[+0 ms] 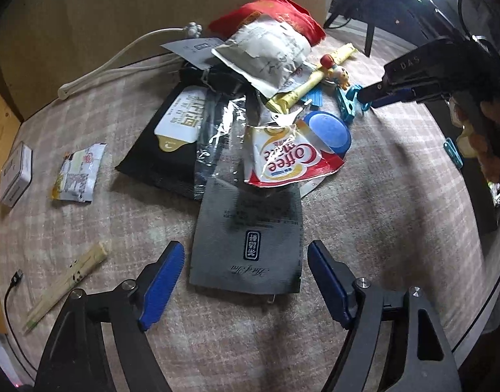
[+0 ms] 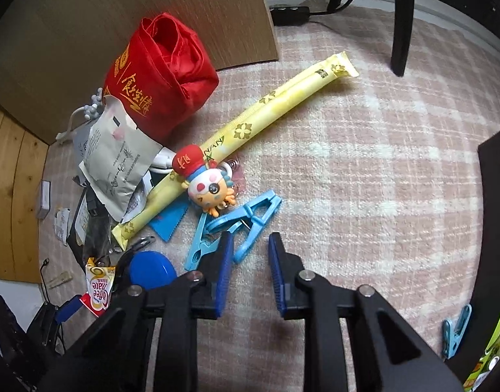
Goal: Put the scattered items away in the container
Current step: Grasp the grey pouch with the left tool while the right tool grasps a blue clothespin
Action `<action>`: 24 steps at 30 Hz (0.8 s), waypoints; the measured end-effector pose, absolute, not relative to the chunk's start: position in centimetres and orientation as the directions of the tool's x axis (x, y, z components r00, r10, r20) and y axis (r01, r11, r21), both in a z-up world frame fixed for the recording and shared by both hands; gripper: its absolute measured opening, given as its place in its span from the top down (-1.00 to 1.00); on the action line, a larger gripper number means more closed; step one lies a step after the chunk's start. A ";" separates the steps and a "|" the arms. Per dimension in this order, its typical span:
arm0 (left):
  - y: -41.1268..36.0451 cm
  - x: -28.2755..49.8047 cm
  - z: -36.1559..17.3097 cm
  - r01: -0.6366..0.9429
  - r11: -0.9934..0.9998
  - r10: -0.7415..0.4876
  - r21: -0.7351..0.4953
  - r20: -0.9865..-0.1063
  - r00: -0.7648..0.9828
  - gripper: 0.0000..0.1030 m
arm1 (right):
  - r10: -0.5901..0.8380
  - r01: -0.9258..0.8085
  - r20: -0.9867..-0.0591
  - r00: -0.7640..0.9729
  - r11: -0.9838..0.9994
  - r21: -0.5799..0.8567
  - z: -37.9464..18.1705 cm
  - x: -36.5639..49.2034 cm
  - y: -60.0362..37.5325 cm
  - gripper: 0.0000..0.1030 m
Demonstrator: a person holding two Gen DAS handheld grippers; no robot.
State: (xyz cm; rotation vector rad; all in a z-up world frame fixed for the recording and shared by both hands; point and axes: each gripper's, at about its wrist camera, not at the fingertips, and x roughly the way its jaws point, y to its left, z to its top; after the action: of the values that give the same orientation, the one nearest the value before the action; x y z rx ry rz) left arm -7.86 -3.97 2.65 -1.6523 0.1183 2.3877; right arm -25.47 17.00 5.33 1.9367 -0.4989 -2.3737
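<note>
Straddling a grey tea sachet (image 1: 246, 245), left tool (image 1: 245, 281) wide apart, right tool (image 2: 250, 261) narrowly apart, empty.

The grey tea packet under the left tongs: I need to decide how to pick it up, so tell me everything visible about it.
The grey tea packet is a flat, matt grey foil-like sachet with a dark framed label, script lettering and fine print. It lies flat on the checked cloth, its near edge between the open left tongs, whose pads do not touch it. Its far end is tucked under the torn Coffee mate wrapper and crinkled clear film.
</note>
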 end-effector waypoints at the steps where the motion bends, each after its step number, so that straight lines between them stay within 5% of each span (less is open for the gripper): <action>1: -3.8 -8.0 2.5 -0.245 -0.968 0.141 -0.060 -0.933 -0.331 -0.47 | -0.233 -0.169 -0.947 -0.220 -0.947 0.272 5.3 -25.6 16.9 0.74; 8: -2.9 -8.4 1.5 -0.262 -0.965 0.111 -0.026 -0.942 -0.315 -0.25 | -0.227 -0.138 -0.947 -0.226 -0.955 0.262 5.0 -25.8 16.4 0.89; 10: -3.0 -8.4 1.8 -0.249 -0.968 0.103 -0.019 -0.939 -0.329 0.18 | -0.225 -0.131 -0.947 -0.230 -0.957 0.259 4.6 -25.8 16.6 0.90; 13: -3.7 -8.2 2.2 -0.229 -0.971 0.143 -0.069 -0.935 -0.325 0.43 | -0.230 -0.124 -0.940 -0.252 -0.956 0.267 4.7 -25.5 17.0 0.91; 24: -4.5 -3.8 4.4 -0.213 -0.970 0.190 -0.115 -0.906 -0.379 0.62 | -0.263 -0.096 -0.917 -0.300 -0.948 0.304 5.3 -21.7 18.0 0.91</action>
State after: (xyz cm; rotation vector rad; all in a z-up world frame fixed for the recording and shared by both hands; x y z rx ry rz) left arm -3.75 -4.53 4.42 -1.5876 0.0309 2.4241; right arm -21.66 17.96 5.31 1.7919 -0.4632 -2.4063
